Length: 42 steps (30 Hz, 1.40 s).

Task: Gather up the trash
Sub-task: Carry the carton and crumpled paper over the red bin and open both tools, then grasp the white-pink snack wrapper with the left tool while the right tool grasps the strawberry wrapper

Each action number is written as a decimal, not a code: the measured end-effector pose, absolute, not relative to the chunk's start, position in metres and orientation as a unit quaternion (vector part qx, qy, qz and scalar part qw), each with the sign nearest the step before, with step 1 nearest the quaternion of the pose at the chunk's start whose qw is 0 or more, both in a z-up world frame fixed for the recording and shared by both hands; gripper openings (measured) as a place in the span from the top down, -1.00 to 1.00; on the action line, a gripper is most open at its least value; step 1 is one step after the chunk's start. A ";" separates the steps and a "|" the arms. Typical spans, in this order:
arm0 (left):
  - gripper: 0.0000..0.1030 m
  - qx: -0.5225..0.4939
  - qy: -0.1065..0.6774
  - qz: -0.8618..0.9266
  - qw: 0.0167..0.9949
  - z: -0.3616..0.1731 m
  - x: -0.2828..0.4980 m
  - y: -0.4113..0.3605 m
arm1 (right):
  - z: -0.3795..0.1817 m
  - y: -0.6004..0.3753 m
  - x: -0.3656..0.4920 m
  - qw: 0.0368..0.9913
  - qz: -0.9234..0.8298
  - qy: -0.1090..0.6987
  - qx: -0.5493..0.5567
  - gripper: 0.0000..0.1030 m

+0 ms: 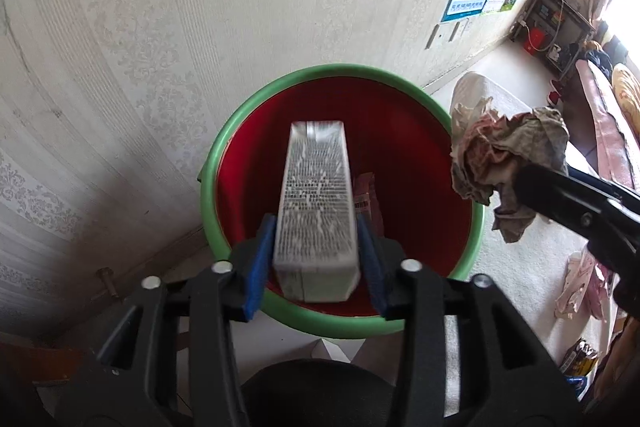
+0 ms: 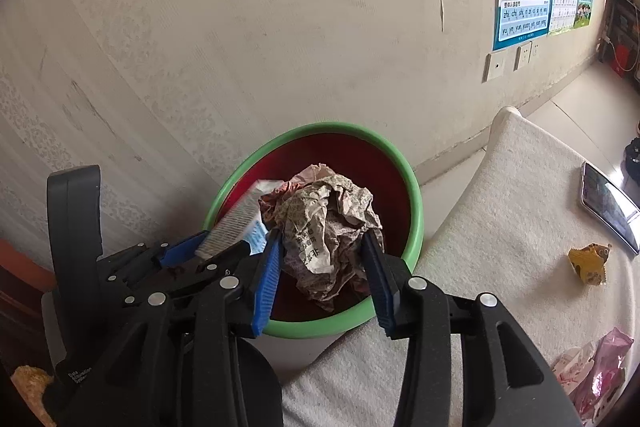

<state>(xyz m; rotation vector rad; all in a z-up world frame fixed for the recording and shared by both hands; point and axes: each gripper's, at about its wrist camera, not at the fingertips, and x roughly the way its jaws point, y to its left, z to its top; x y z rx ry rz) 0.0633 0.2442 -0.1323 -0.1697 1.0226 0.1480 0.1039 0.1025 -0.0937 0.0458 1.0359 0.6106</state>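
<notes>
a printed box (image 1: 316, 211) is seen between the left gripper's (image 1: 316, 263) parted jaws, above a green-rimmed bin (image 1: 224, 147). crumpled newspaper (image 2: 328, 227) is seen between the right gripper's (image 2: 326, 279) parted jaws, over the same bin.

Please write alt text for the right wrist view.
The right gripper holds crumpled newspaper over a green-rimmed red bin by a wall. Beside it, the left gripper has a white box.
</notes>
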 end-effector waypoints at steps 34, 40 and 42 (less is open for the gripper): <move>-0.14 0.000 0.520 -0.087 0.850 -0.139 0.016 0.080 | -0.166 -0.217 0.030 0.817 -0.001 0.542 0.197 -0.16; -0.14 0.038 0.509 -0.150 0.847 -0.135 0.024 0.024 | -0.172 -0.227 0.022 0.812 0.017 0.532 0.239 0.58; -0.14 0.045 0.507 -0.166 0.845 -0.134 0.031 0.007 | -0.164 -0.227 0.018 0.820 0.018 0.524 0.228 0.58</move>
